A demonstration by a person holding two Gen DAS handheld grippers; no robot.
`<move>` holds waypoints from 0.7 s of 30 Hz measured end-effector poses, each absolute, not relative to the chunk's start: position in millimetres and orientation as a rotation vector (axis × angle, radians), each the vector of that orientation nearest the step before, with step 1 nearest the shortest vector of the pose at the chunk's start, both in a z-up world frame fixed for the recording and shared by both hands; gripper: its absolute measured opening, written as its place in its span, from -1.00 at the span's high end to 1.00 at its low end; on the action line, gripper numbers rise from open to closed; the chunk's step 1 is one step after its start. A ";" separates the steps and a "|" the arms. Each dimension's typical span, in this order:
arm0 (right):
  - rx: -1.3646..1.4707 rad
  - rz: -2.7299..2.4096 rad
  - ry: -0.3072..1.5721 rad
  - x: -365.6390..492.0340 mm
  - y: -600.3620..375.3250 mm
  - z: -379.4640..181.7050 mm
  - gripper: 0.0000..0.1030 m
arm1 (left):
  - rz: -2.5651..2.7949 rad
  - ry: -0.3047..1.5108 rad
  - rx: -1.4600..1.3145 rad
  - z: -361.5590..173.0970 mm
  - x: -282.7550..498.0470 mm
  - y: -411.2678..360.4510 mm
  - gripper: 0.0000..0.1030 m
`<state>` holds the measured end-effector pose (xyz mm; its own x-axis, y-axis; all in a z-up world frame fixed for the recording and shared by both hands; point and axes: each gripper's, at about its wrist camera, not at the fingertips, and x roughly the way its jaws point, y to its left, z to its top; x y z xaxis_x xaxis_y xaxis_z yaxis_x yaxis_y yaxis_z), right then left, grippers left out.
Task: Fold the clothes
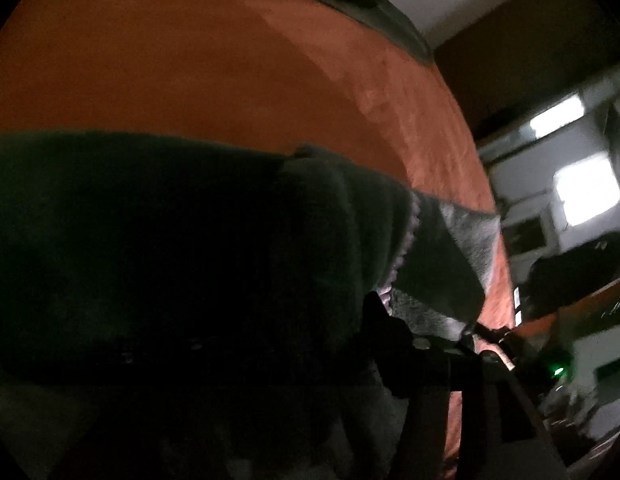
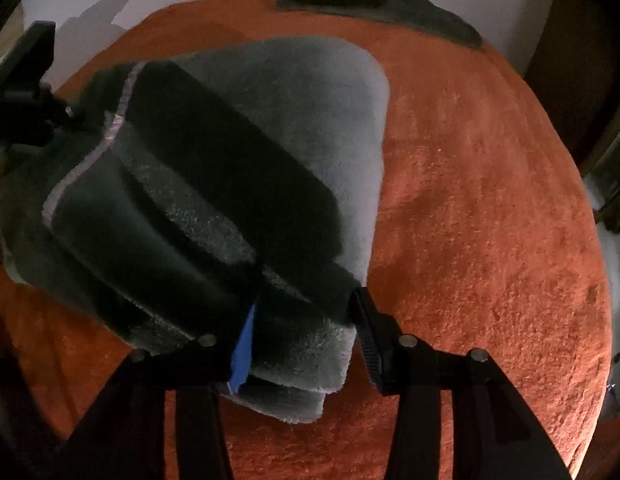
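Fleece fills most of both views: a grey plush garment (image 2: 245, 184), folded over itself in thick layers with a pale scalloped hem, lies on an orange plush blanket (image 2: 490, 208).

At the upper left of the right wrist view the left gripper (image 2: 49, 108) stands at the hem end of the bundle; its own camera is almost wholly shadowed by the cloth, so whether its fingers are spread or nipping the hem I cannot tell. If they have no hold there, that end may sag and the layers could slide open as soon as the bundle is moved.

In the lower middle of that view the right gripper (image 2: 301, 324) has the near corner of the fold between its fingers, one with a blue pad pressed into the pile, the other (image 2: 370, 344) at the cloth's right edge — it appears to be pinching the stacked layers. The risk here is a partial bite: the lowest layer juts out below the fingers and may be left behind, spoiling the fold.

Toward the right, bare blanket — its nap could drag on the fleece and skew it. Along the top edge lies another dark cloth (image 2: 374, 4), well apart.
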<state>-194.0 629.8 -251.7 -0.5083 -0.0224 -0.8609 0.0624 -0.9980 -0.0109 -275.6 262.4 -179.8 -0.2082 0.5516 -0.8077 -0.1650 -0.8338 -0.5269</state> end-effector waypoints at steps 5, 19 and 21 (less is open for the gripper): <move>1.285 -2.777 0.049 -164.1 627.6 -204.4 0.13 | 1.955 -0.484 -1.640 -177.3 -258.1 258.5 -0.32; 1.445 -2.606 -0.329 -146.5 645.7 -219.9 0.10 | 1.793 -0.573 -1.647 -201.9 -240.5 246.0 0.44; 1.385 -2.575 -0.362 -142.3 641.5 -212.5 0.10 | 1.757 -0.615 -1.657 -200.1 -239.1 240.0 0.45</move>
<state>-142.3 641.5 -212.5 -0.5431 -0.2836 -0.7903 0.0550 -0.9512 0.3035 -239.1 240.0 -200.1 -0.0023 0.7210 -0.6929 -0.1316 -0.6871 -0.7145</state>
